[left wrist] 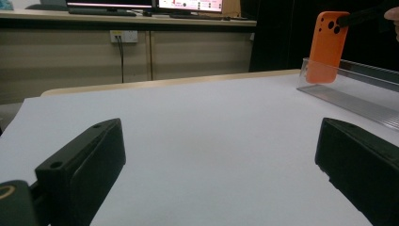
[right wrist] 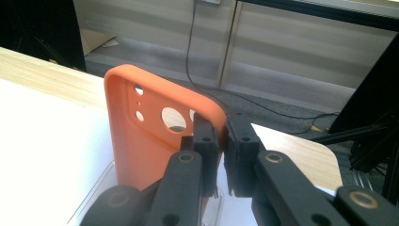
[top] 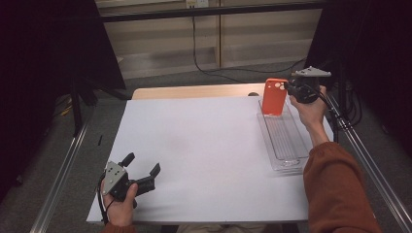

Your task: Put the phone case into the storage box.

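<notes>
Upright, orange phone case (top: 274,96) – apparently soft rubber – pinched.

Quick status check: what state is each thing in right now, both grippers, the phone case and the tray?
Right gripper: shut on the orange phone case's top edge.
Orange phone case: upright, held over the tray's far end.
Clear plastic tray: lying flat on the white board, nothing else in it.
Left gripper: open, fingers wide apart, holding nothing.

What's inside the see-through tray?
The orange phone case, held upright by the right gripper, has its bottom end in the clear tray's far end. The rest of the tray looks empty.
</notes>
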The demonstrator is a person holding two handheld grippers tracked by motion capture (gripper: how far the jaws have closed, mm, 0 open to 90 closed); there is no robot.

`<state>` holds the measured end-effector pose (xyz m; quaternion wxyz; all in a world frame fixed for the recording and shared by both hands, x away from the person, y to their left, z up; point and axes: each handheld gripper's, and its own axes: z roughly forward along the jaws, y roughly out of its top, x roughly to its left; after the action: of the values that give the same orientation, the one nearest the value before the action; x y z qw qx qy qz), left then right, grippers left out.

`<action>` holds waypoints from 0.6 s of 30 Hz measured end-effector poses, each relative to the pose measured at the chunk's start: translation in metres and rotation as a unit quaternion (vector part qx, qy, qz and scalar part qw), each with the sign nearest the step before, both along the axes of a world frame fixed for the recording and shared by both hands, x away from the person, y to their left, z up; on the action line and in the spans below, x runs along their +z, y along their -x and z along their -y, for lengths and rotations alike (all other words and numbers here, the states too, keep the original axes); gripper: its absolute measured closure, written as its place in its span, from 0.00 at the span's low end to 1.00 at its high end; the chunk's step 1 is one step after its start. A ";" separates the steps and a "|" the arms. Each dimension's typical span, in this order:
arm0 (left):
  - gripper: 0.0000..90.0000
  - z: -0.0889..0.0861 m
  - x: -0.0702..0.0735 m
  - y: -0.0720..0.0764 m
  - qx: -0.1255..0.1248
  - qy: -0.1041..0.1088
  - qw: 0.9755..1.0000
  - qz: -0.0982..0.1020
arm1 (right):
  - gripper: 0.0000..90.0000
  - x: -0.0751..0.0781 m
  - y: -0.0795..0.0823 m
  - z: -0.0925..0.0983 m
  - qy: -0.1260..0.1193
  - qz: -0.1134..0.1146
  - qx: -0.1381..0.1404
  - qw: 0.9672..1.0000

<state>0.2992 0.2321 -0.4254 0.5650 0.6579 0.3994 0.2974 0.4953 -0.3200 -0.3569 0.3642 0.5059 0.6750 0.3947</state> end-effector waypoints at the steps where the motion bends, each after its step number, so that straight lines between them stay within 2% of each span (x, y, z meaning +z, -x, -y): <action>1: 0.02 0.000 0.000 0.000 0.000 0.000 1.000 0.000 | 0.93 -0.001 -0.001 0.000 0.002 0.000 -0.001 1.000; 18: 0.02 0.000 0.000 0.000 -0.002 0.000 1.000 0.001 | 0.93 -0.011 -0.007 -0.001 0.009 -0.012 -0.004 1.000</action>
<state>0.2992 0.2320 -0.4252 0.5663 0.6584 0.3974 0.2964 0.5018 -0.3189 -0.3680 0.3628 0.5099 0.6806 0.3810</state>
